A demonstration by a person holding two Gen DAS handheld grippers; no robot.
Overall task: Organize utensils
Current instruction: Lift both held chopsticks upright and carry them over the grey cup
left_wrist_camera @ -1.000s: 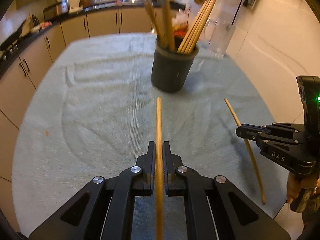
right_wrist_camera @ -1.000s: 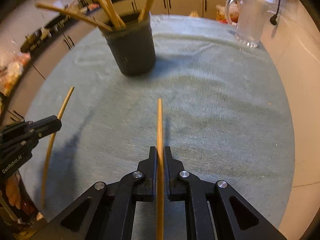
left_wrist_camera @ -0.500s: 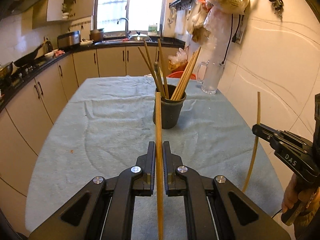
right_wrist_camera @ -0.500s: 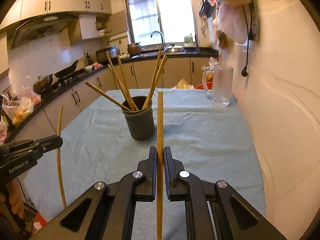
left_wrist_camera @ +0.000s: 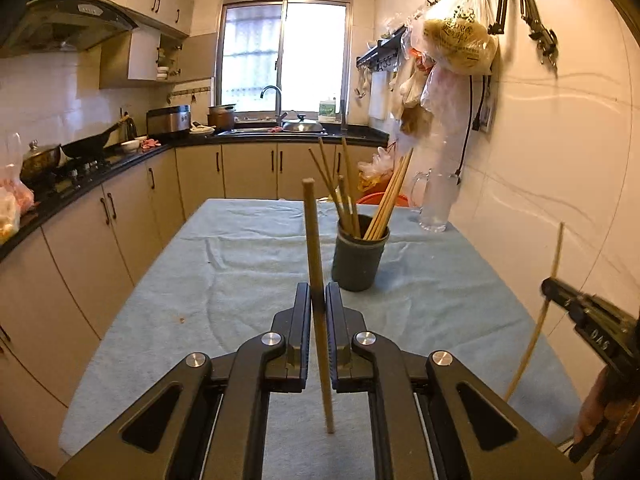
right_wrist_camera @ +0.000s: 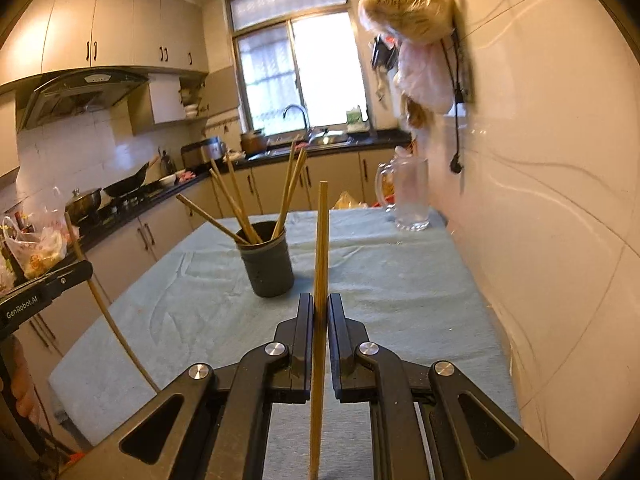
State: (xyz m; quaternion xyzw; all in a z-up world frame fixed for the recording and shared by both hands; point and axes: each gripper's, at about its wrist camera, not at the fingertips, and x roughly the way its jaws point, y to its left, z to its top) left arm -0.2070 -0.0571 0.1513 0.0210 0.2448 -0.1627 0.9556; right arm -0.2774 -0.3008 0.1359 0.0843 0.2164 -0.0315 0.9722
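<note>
A dark round holder [left_wrist_camera: 360, 258] with several wooden chopsticks stands upright on the table; it also shows in the right wrist view [right_wrist_camera: 269, 265]. My left gripper [left_wrist_camera: 319, 294] is shut on a wooden chopstick [left_wrist_camera: 314, 248], held upright above the table, short of the holder. My right gripper [right_wrist_camera: 320, 304] is shut on another wooden chopstick [right_wrist_camera: 320, 256], also upright. The right gripper with its chopstick [left_wrist_camera: 540, 316] shows at the far right of the left wrist view. The left gripper with its chopstick [right_wrist_camera: 100, 304] shows at the left of the right wrist view.
A pale blue cloth [left_wrist_camera: 224, 280] covers the table. A glass mug [left_wrist_camera: 436, 204] stands at the far right by the tiled wall [left_wrist_camera: 560, 184]. Cabinets and a stove counter [left_wrist_camera: 80, 168] run along the left. Bags [left_wrist_camera: 456, 44] hang from wall hooks.
Both grippers have lifted and tilted up from the table, each still holding its chopstick, which now stands upright instead of lying low over the cloth.
</note>
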